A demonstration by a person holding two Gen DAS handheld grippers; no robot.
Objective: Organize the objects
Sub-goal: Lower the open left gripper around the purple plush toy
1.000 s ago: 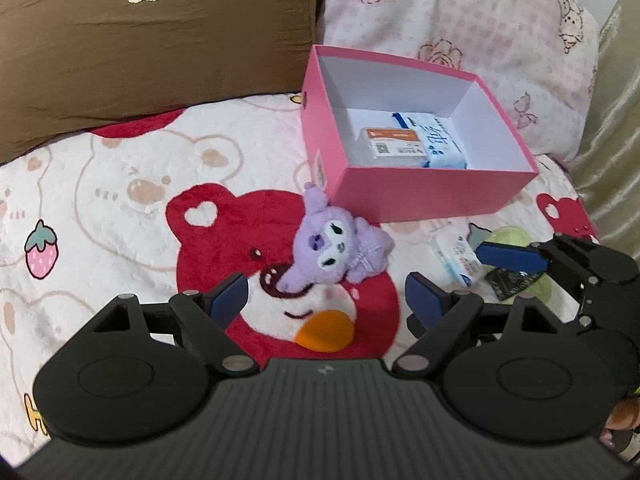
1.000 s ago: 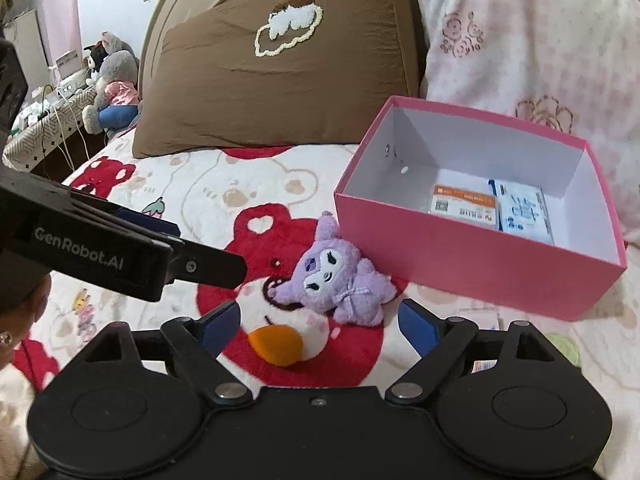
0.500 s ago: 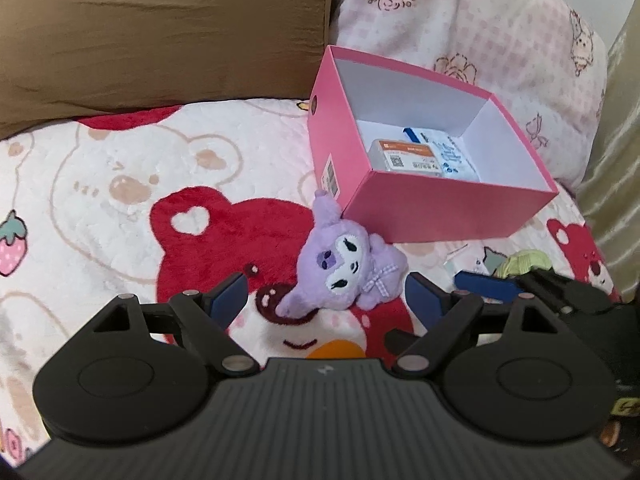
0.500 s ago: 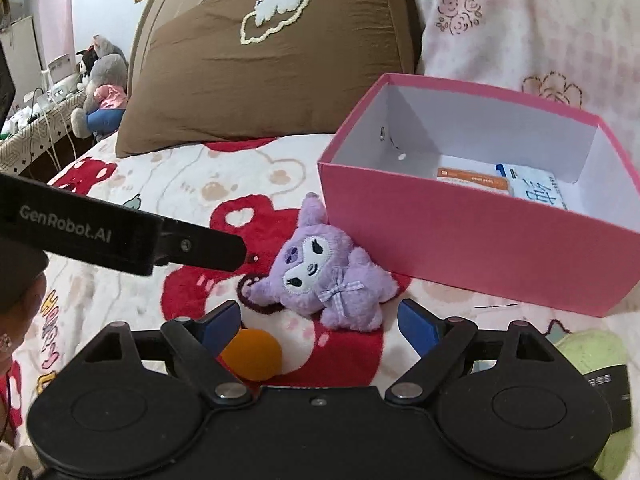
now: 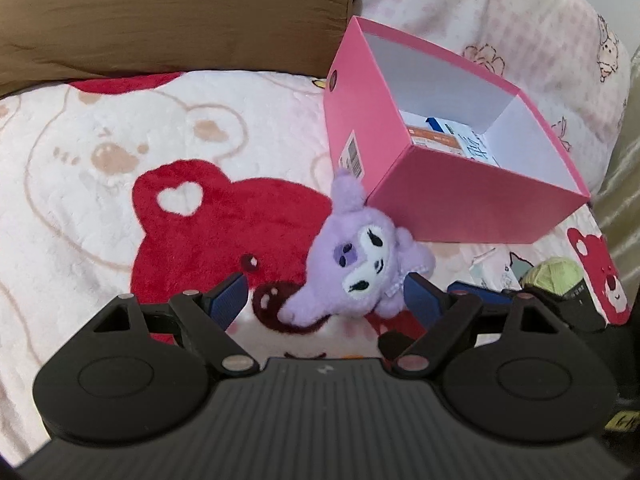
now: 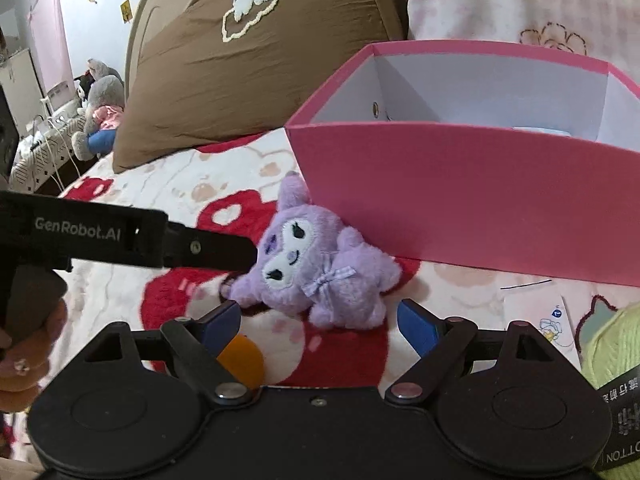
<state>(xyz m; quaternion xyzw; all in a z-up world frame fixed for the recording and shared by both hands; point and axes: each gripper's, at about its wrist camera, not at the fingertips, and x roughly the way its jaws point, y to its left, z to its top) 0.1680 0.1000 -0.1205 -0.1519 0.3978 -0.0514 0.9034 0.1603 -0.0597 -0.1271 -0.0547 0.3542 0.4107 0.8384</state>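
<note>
Lowered, jaws spread, toward purple plush toy [image 5: 356,268] beside pink box [image 5: 460,204]: left gripper [image 5: 324,300] and right gripper [image 6: 318,320], neither yet gripping.

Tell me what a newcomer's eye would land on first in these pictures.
First the purple plush toy, lying on the red-and-white bear blanket right at the near corner of the open pink box, which has a few small packets inside. Next, the two open grippers, left gripper and right gripper, both aimed at the toy with nothing gripped.
</note>
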